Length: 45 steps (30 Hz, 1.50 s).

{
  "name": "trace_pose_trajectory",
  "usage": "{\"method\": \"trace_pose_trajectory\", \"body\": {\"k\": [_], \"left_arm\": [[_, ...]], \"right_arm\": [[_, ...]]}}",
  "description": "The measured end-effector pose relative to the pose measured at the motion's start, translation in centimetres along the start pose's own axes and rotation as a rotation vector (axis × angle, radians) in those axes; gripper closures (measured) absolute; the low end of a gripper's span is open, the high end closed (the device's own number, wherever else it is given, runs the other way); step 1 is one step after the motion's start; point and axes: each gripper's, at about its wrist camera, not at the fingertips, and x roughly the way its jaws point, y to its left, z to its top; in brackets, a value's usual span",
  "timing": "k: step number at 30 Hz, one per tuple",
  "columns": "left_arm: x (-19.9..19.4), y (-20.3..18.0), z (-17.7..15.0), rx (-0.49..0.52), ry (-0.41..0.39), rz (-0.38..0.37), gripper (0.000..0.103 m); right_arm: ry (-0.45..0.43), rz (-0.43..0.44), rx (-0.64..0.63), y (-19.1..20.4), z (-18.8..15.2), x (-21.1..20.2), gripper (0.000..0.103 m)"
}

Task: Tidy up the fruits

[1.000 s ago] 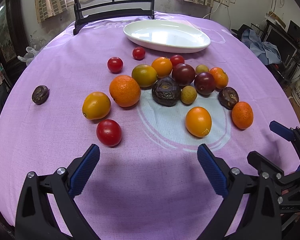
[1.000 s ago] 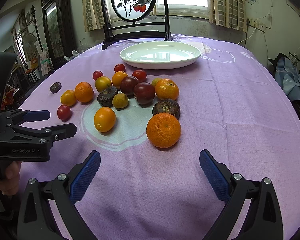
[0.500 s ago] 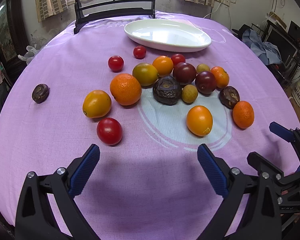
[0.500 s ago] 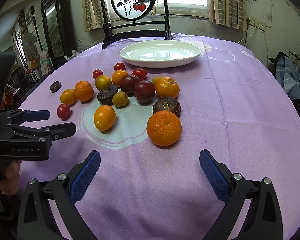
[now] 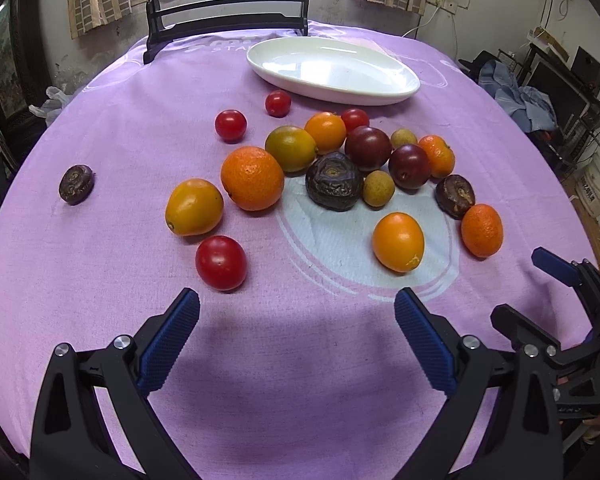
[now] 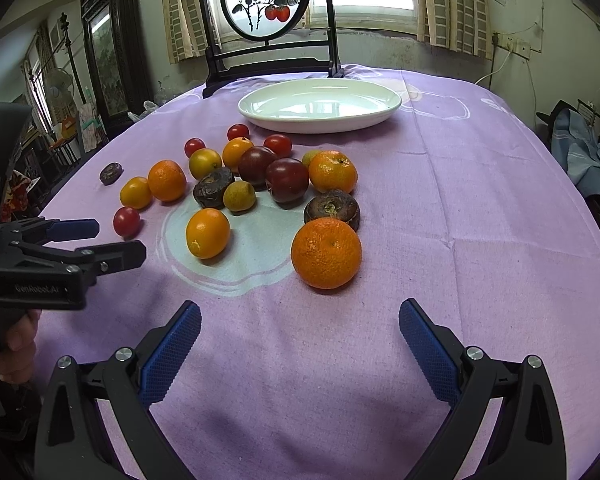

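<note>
Spread wide, the right gripper [image 6: 300, 336] faces the nearest orange [image 6: 326, 253] dead ahead; the left gripper [image 5: 296, 328], also spread, sits farther off.

Round fruits lie loose on purple tablecloth [image 5: 100, 280], most in bunch near middle. Big bumpy orange [image 5: 252, 178] sits beside smooth yellow-orange fruit [image 5: 194, 207]. Shiny red tomato [image 5: 221, 263] lies nearest, alone. Wrinkly dark brown fruit [image 5: 334, 187] touches small tan fruit [image 5: 378, 188]. Two dark purple plums [image 5: 367, 148] sit side by side. Small dark fruit [image 5: 76, 184] lies far off left. Oval white dish [image 5: 380, 92] sits behind bunch, nothing in it.
</note>
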Motion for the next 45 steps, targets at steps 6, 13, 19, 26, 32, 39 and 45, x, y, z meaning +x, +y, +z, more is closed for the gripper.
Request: {"method": "trace_pose_trajectory", "body": {"k": [6, 13, 19, 26, 32, 39, 45], "left_arm": [[0.9, 2.1, 0.4, -0.024, 0.027, -0.003, 0.007], [3.1, 2.1, 1.3, -0.025, 0.072, 0.001, 0.031], [3.6, 2.6, 2.2, -0.015, 0.053, 0.079, 0.059], [3.9, 3.0, 2.5, 0.012, 0.039, 0.068, 0.056], [4.3, 2.8, 2.9, 0.013, 0.017, 0.087, 0.058], [3.9, 3.7, 2.9, -0.010, 0.026, 0.069, 0.074], [1.9, 3.4, 2.9, -0.002, 0.030, 0.007, 0.075]], "right_arm": [[0.003, 0.030, 0.006, -0.1, -0.3, 0.1, 0.004], [0.017, 0.063, 0.011, -0.3, -0.1, 0.3, 0.004], [0.027, 0.053, 0.012, -0.5, 0.2, 0.5, 0.004], [0.047, 0.010, -0.025, -0.6, 1.5, 1.0, 0.004], [0.077, -0.033, -0.058, -0.7, 3.1, 2.9, 0.024], [0.120, -0.040, -0.075, -0.8, 3.9, 4.9, 0.060], [0.054, -0.001, -0.063, -1.2, 4.4, 2.3, 0.060]]}}
